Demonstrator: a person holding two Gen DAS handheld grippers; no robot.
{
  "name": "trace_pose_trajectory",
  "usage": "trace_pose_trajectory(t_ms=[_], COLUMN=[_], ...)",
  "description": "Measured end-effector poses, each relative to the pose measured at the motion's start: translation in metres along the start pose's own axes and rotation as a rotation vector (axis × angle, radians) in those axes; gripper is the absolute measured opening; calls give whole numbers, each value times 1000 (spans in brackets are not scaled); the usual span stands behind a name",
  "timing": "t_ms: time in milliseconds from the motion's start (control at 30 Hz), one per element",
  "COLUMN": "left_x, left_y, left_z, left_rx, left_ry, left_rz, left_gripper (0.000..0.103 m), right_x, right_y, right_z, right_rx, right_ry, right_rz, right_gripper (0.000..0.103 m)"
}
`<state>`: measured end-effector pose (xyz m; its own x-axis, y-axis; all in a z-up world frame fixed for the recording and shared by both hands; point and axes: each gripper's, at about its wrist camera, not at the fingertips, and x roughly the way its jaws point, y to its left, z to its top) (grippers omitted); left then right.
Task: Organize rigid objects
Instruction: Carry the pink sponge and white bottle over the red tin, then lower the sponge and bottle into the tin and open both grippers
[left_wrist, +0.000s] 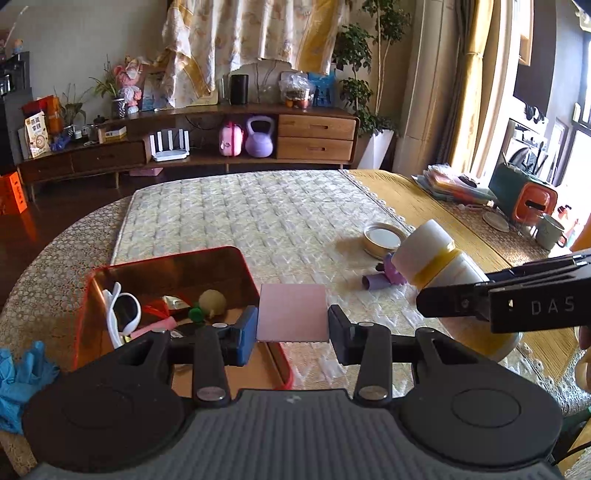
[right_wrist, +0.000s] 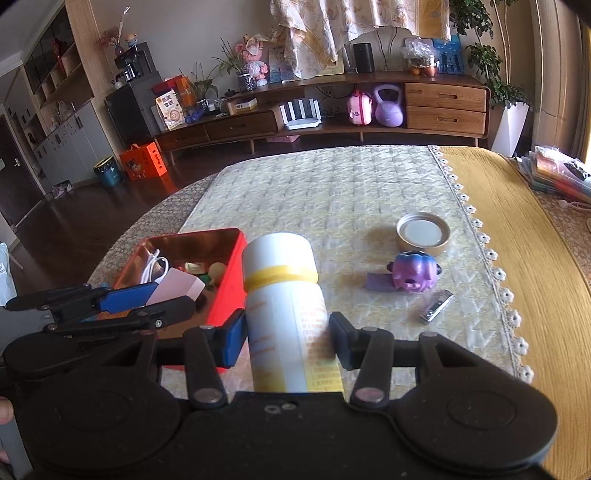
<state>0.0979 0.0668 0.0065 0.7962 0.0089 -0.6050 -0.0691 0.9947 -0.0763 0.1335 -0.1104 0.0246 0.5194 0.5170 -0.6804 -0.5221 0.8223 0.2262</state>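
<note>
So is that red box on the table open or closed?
Open. The red box has no lid on, and sunglasses and a small ball show inside.

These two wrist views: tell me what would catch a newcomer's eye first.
Each gripper carries something: the left gripper clamps a flat pink card beside the red tin box, and the right gripper grips a white bottle with a yellow band. On the quilted mat beyond lie a purple toy, a round lid and a small metal piece.

A home living room — wooden sideboard (left_wrist: 221, 140), curtains (left_wrist: 258, 33), potted plants (left_wrist: 354, 55); kettlebell (right_wrist: 388, 107)
</note>
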Motion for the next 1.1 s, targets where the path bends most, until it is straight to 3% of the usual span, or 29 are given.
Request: trace_pose_trajectory(t_ms=[633,833,1100], left_x=[6,24,57], left_y=[111,128,132], left_z=[18,24,30], left_rx=[-179,-215,-186], left_ry=[-12,-7,25], left_rz=[157,177,159], left_gripper=[40,40,40], right_x=[60,86,118], right_y=[86,98,115], right_z=[21,28,25], right_rx=[-18,-31,-102], right_ry=[34,48,88], right_rz=[76,66,39], right_gripper=[48,48,48])
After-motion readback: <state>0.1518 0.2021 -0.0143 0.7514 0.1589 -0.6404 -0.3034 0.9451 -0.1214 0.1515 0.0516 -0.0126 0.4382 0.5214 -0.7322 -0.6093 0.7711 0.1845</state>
